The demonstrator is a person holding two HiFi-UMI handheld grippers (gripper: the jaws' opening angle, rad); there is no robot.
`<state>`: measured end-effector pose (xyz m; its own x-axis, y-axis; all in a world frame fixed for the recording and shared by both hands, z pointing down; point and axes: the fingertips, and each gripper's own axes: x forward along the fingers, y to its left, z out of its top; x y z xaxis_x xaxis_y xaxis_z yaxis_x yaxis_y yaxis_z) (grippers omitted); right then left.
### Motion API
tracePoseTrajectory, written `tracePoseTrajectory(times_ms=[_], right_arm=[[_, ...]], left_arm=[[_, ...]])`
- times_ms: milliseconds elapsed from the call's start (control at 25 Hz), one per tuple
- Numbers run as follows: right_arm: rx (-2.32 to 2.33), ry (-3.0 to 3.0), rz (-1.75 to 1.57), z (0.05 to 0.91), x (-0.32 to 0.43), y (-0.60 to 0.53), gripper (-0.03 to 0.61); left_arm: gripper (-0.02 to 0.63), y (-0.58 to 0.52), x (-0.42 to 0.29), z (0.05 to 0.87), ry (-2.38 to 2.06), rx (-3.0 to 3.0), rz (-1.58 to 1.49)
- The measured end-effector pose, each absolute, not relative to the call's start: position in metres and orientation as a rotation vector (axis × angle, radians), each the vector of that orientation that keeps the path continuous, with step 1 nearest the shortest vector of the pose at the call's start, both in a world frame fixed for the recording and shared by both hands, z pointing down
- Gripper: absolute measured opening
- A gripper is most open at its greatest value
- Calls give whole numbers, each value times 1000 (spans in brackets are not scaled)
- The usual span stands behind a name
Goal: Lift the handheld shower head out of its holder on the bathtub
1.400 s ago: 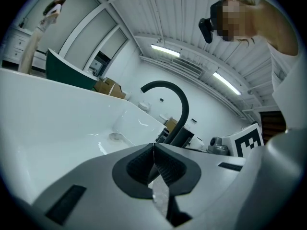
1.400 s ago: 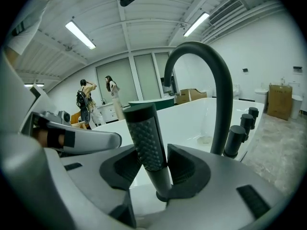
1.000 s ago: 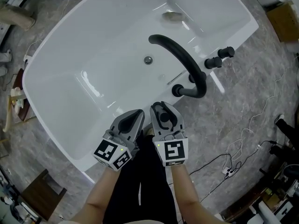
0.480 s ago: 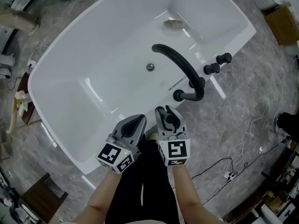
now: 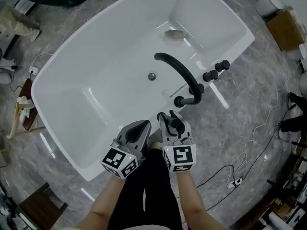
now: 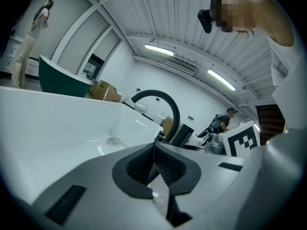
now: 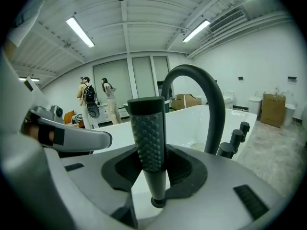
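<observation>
Two grippers side by side at the near edge of the white bathtub (image 5: 110,47), seen from above. From up there, hard to tell what sits in the right gripper (image 5: 171,121) — only a dark stick.

Up close, in the right gripper view, plain to see: the shower head (image 7: 147,138), standing upright, bumpy grey face toward the camera, thin neck squeezed between the two jaws. Cannot tell whether its bottom end is clear of the holder. Behind it, the black curved tap (image 7: 216,114) and the black knobs (image 7: 235,139). Far off, two people (image 7: 88,99), shown only in this view.

Left gripper (image 6: 154,150) with jaws pressed together and nothing in them — best seen in its own view.

Only from above, the drain (image 5: 152,75) in the tub floor.
</observation>
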<state>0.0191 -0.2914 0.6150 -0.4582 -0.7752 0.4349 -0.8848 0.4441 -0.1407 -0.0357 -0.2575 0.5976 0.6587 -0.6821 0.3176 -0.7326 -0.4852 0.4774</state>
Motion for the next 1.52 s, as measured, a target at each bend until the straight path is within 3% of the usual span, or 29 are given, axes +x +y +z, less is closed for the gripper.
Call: tracePoseTrajectory(times_ms=[1520], right_arm=[[1571,-2543,340,403,7,-261,132]], left_arm=[[12,-226,-44,460,-1069,2444,122]])
